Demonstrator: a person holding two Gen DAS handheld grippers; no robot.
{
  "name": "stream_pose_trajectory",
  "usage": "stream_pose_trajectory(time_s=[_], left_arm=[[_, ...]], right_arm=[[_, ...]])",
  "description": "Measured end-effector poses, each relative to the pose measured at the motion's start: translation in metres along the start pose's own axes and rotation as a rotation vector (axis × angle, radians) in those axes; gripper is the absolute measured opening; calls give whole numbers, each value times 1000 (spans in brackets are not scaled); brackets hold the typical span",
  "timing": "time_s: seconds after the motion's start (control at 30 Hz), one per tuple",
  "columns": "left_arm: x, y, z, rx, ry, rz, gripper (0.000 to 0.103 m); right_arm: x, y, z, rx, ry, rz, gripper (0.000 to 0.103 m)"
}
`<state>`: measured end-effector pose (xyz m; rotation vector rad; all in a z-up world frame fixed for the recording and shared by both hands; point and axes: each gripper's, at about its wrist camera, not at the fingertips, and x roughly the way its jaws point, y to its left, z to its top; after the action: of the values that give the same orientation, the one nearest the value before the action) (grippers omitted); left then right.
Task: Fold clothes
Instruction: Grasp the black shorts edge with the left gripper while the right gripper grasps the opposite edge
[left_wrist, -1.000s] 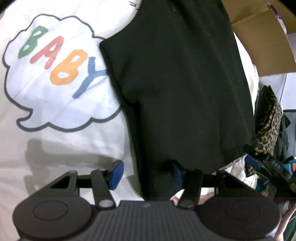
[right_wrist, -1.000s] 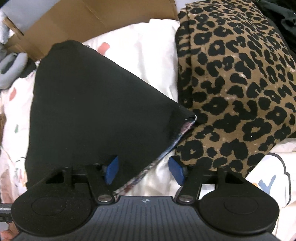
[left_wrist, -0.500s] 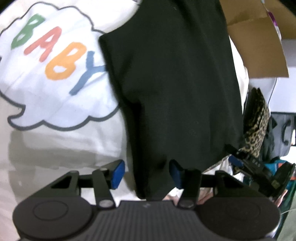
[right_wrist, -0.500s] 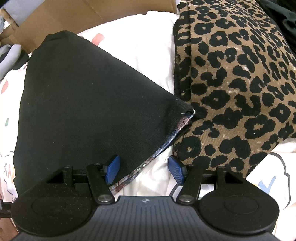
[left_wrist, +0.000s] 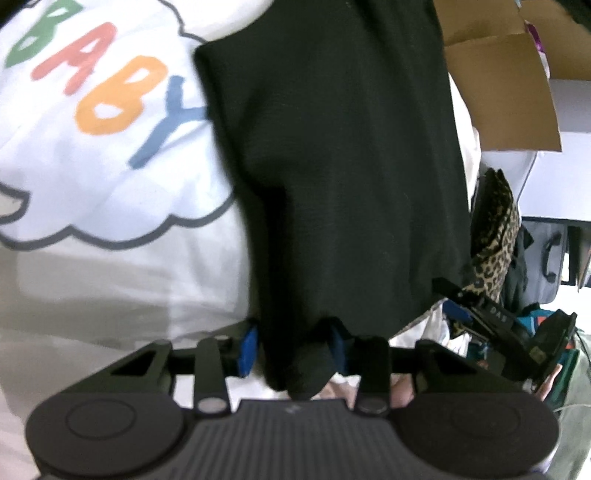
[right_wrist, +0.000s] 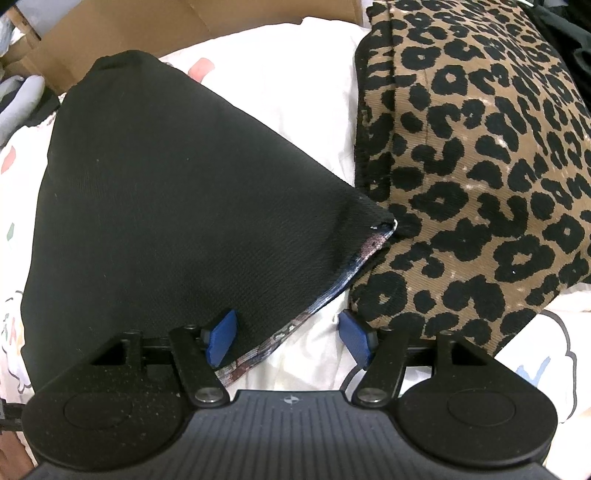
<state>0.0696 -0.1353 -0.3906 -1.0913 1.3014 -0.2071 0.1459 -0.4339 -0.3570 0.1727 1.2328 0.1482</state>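
We are working on a black garment (left_wrist: 332, 166) that is lying spread over a white sheet (left_wrist: 110, 277) printed with a cloud and the word BABY in coloured letters. In the left wrist view, our left gripper (left_wrist: 293, 347) is closing its jaws, and a bunched corner of the black cloth is sitting between the blue pads (left_wrist: 248, 349). A second ago the pads were standing much wider, with the left one out over bare sheet; now both are hugging the fold, though we cannot tell whether they are pressing it firmly yet. The gripper has also come lower and closer to the cloth, so the BABY print is sliding up toward the top left of the view.

In the right wrist view, our right gripper (right_wrist: 290, 341) is opening its jaws a little further than before. The left pad (right_wrist: 221, 341) is resting on the hem of the black garment (right_wrist: 177, 206), whose patterned underside is showing along the edge, while the other pad is hanging over white sheet (right_wrist: 303, 354). Nothing is being pinched there. A leopard-print garment (right_wrist: 480, 166) is lying just beside the black one, touching its far corner, much as it was earlier. Brown cardboard (right_wrist: 184, 26) is showing beyond the sheet.
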Motion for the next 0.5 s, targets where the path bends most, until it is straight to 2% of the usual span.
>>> stream_pose_trajectory(time_s=[0.2, 0.37, 0.5], left_arm=[[-3, 15, 2, -35, 33, -91, 42], [-9, 11, 1, -44, 53, -186, 39], [-9, 7, 5, -43, 51, -186, 39]], right_arm=[[2, 3, 2, -10, -1, 3, 71], [2, 2, 3, 10, -14, 14, 71], [2, 3, 5, 19, -17, 20, 71]])
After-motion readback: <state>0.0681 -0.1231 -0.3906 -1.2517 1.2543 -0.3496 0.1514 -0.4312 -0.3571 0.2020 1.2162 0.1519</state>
